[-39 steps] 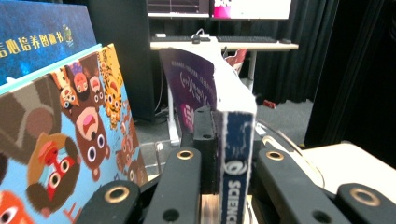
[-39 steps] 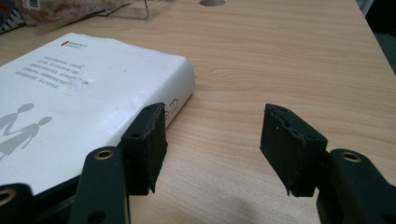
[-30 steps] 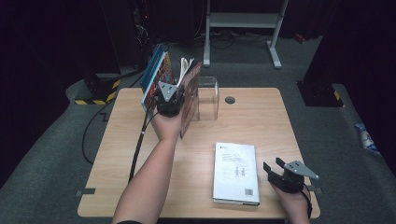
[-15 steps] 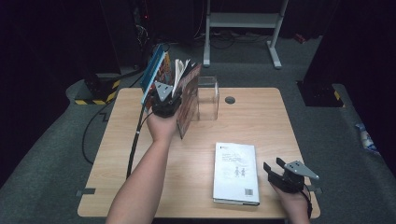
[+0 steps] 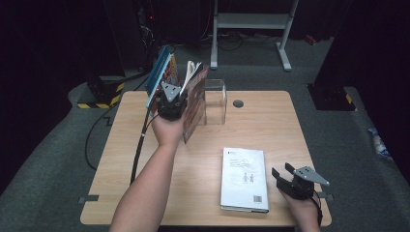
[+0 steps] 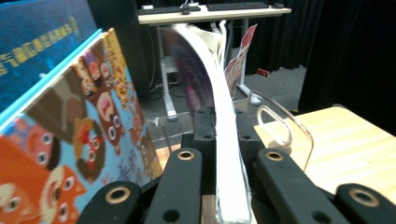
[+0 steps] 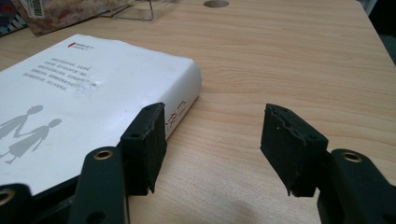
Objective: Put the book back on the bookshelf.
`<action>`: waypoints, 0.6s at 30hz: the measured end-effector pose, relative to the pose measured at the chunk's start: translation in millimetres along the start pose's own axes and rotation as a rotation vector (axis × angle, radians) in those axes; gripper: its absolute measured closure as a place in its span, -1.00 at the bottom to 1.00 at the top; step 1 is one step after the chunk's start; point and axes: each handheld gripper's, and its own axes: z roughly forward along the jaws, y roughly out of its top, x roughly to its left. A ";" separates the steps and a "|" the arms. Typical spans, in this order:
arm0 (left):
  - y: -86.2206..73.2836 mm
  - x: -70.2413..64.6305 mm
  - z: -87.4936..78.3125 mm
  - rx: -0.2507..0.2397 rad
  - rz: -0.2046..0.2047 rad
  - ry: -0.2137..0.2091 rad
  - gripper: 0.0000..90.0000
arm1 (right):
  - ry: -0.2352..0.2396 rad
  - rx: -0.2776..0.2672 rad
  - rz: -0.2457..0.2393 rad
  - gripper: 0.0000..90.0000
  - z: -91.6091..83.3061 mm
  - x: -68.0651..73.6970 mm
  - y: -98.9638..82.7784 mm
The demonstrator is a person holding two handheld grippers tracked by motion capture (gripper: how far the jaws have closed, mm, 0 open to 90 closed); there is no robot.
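Wooden table, left gripper clamping upright red book, right gripper jaws apart.

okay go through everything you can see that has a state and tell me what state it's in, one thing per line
Left gripper: shut on the thin book.
Thin book: held upright, pages fanning at the top.
Colourful book: standing on edge, leaning.
Clear bookend: upright on the table.
White book: closed, lying flat.
Right gripper: open, holding nothing, beside the white book.
Table: bare wood, round hole near its far edge.
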 end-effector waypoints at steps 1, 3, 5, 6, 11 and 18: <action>1.7 -1.0 1.8 0.006 0.004 0.002 0.87 | -0.001 -0.001 0.004 -0.11 -0.2 -0.1 0.1; 4.3 -1.9 5.2 0.006 -0.010 0.014 0.87 | 0.002 -0.001 0.008 -0.11 -0.4 -0.6 0.1; 6.0 -0.7 9.0 0.005 -0.022 0.026 0.87 | 0.002 -0.005 0.003 -0.10 -0.6 -0.9 0.0; 6.3 -0.4 11.2 0.003 -0.027 0.028 0.87 | 0.002 -0.006 0.002 -0.10 -0.8 -0.9 -0.1; 10.8 0.1 22.9 -0.013 -0.035 0.055 0.87 | 0.002 -0.010 0.007 -0.10 -1.8 -1.7 -0.3; 17.6 4.4 37.6 -0.022 -0.050 0.091 0.87 | -0.004 -0.015 0.009 -0.10 -3.0 -2.9 0.3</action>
